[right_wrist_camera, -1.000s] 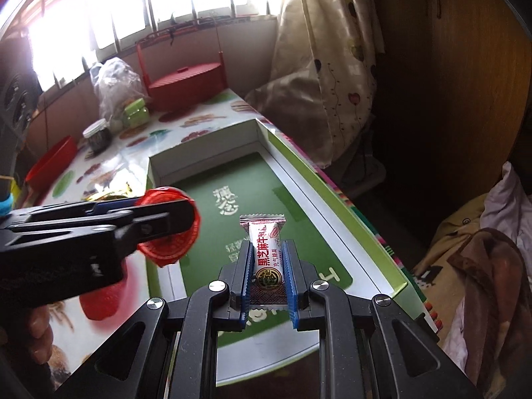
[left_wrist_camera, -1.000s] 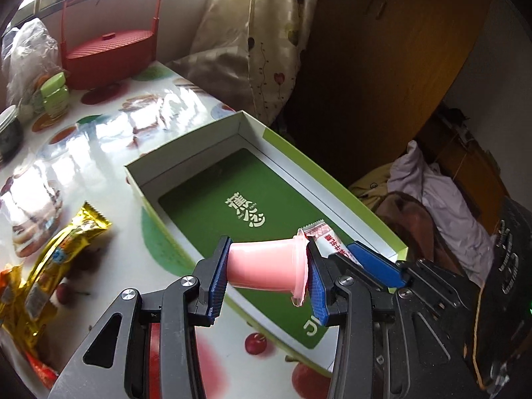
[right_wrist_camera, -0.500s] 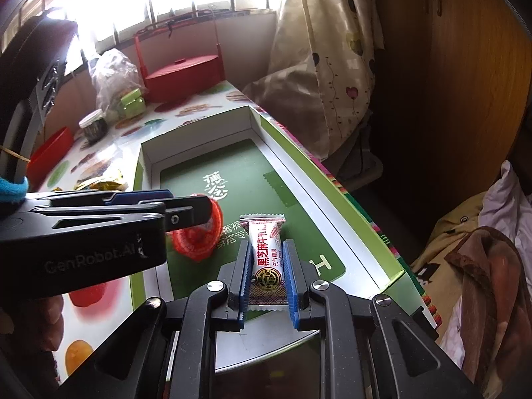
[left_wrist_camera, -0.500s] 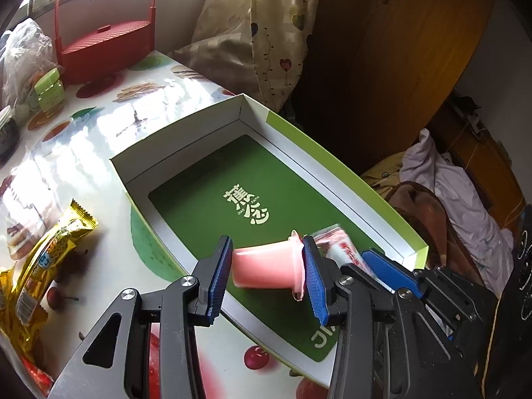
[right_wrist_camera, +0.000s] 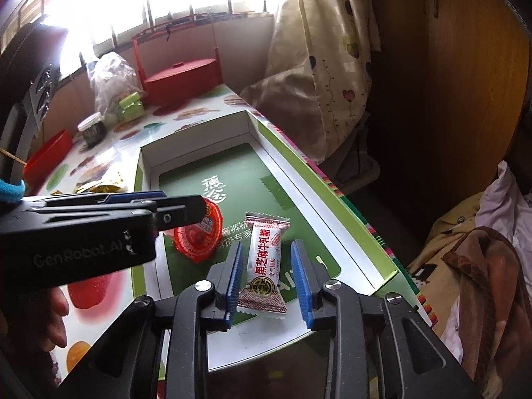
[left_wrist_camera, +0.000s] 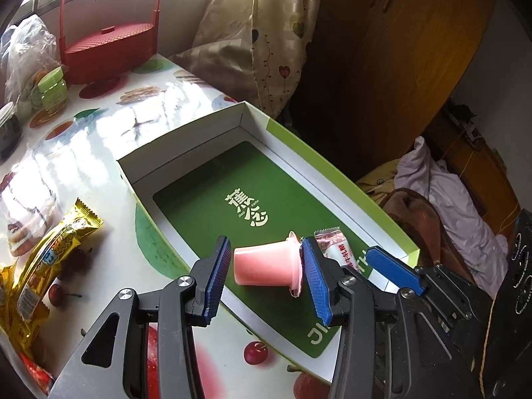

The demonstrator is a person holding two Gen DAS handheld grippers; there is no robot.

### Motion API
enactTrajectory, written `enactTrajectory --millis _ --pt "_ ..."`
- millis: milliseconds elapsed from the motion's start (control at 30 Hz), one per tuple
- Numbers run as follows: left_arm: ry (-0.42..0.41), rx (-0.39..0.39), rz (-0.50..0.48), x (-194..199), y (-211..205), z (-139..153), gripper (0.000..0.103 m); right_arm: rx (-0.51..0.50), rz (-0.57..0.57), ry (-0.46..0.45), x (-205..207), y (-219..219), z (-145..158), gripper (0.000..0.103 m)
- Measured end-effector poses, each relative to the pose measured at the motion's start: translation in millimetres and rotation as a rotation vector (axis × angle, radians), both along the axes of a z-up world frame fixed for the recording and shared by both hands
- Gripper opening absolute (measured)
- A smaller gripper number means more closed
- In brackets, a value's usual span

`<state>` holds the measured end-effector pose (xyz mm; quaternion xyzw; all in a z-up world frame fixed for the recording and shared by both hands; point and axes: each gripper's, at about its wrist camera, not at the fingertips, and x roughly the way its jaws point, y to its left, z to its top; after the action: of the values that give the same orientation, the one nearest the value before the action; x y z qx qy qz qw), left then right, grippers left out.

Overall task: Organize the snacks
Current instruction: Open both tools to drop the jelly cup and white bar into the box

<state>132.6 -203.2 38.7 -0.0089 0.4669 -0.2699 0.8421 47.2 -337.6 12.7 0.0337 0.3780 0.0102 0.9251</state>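
Left wrist view: two snacks lie in one shallow green-and-white cardboard box [left_wrist_camera: 335, 169].
One pink jelly cup with a red foil lid [left_wrist_camera: 266, 266] lies on its side on the box's green floor, between the left gripper's [left_wrist_camera: 266, 276] parted jaws, which hold nothing. Beside it in the box, one white-and-red wrapped candy [right_wrist_camera: 264, 259] lies between the right gripper's [right_wrist_camera: 267, 276] wide-open, empty jaws. Left of the box lies one yellow foil snack bar [left_wrist_camera: 56, 242].
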Motion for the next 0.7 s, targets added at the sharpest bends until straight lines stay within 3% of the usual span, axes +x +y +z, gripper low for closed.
enactTrajectory --millis 267,400,600,700 --pt "-0.028 -0.042 0.028 -11 19 16 0.046 0.009 -0.027 -0.049 -13 -11 17 0.035" --pt "-0.049 -0.059 0.064 -18 36 22 0.046 0.032 -0.117 -0.087 -27 -39 31 0.035" --pt "0.038 -0.064 0.099 -18 49 -2 0.046 0.092 -0.197 -0.007 -27 -66 14 0.034" --pt "0.059 -0.069 0.085 -18 47 -8 0.046 0.149 -0.214 0.023 -19 -69 4 0.027"
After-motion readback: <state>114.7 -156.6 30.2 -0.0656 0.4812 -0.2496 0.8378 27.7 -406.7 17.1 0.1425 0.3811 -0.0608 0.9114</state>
